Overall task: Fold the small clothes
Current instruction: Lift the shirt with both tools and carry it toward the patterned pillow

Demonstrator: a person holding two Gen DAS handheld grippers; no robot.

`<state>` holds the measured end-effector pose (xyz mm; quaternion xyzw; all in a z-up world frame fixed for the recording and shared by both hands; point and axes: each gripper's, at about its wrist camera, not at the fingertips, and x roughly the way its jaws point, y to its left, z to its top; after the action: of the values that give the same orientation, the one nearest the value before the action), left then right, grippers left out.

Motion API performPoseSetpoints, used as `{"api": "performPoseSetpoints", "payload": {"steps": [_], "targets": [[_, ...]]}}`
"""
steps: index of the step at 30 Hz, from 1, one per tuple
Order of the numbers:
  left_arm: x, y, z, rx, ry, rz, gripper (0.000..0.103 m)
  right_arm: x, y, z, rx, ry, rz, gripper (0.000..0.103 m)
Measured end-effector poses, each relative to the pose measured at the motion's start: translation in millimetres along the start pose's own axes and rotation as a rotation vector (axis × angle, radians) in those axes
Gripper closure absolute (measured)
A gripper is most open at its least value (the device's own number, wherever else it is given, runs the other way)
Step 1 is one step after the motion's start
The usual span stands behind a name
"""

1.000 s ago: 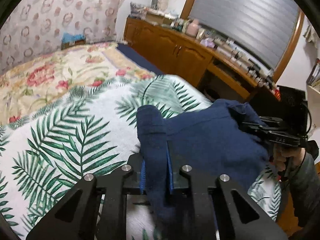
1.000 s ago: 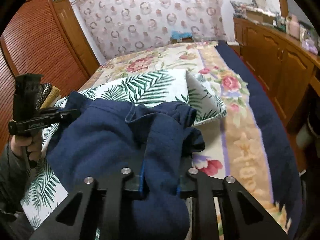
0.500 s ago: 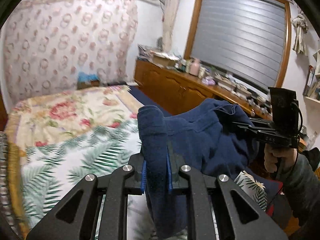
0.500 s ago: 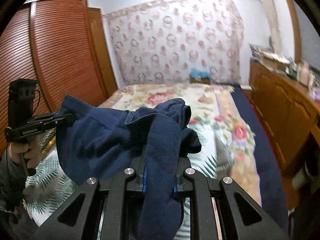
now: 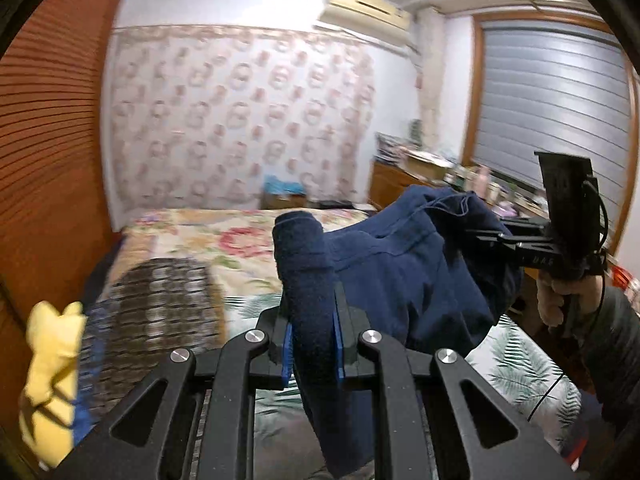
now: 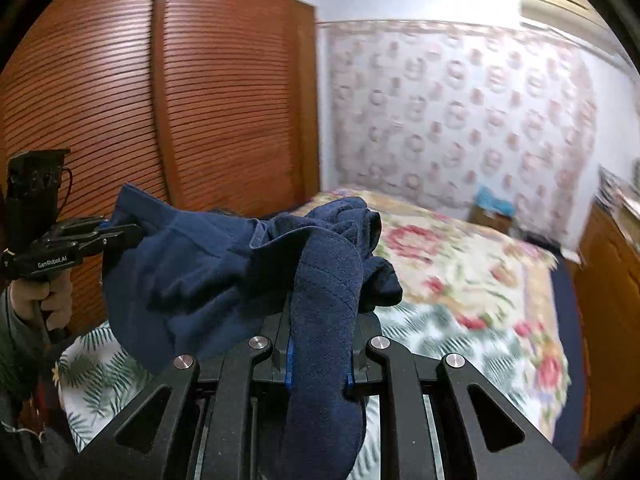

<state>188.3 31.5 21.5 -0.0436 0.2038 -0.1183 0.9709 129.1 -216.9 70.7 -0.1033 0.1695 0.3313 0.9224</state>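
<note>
Lifted clear of the palm-print sheet (image 5: pixel 532 364) it hung just above a second ago, a navy blue garment (image 5: pixel 404 280) now hangs in the air between two handheld grippers, with the wall and a wall-mounted air conditioner (image 5: pixel 366 6) filling the upper background where bedding did before. Nearly closed, the left gripper (image 5: pixel 311 346) pinches a thick fold of the cloth between its blue pads (image 5: pixel 286 354), the fold rising above the jaws and draping below them. Across the span, the right gripper (image 5: pixel 484 236) clamps another edge of the same garment, its handle gripped by the person's right hand (image 5: pixel 560 300) in a grey sleeve. From the right wrist camera, that gripper's jaws stand almost shut on a bunched fold, and the left gripper (image 6: pixel 120 232) is seen at the far side biting the fabric's corner, held in the left hand (image 6: pixel 44 300). Below lies the bed, its floral bedspread (image 6: pixel 452 256) stretching toward a patterned curtain (image 6: pixel 460 112), with slatted wooden wardrobe doors (image 6: pixel 160 100) to one side. At lower left in the left wrist view sits something yellow (image 5: pixel 52 368), possibly another piece of clothing, though motion blur leaves it unclear.
</note>
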Motion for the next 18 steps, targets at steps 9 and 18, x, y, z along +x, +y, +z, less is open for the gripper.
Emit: {"api": "performPoseSetpoints", "payload": {"steps": [9,18], "targets": [[-37.4,81.8,-46.9,-0.180,-0.051,0.210,0.087,113.3,39.5,90.8,-0.245,0.061,0.153,0.086],[-43.5,126.3,-114.6,-0.335,0.027,0.353,0.087,249.7,84.9,133.1,-0.427,0.156,0.274,0.084]]}}
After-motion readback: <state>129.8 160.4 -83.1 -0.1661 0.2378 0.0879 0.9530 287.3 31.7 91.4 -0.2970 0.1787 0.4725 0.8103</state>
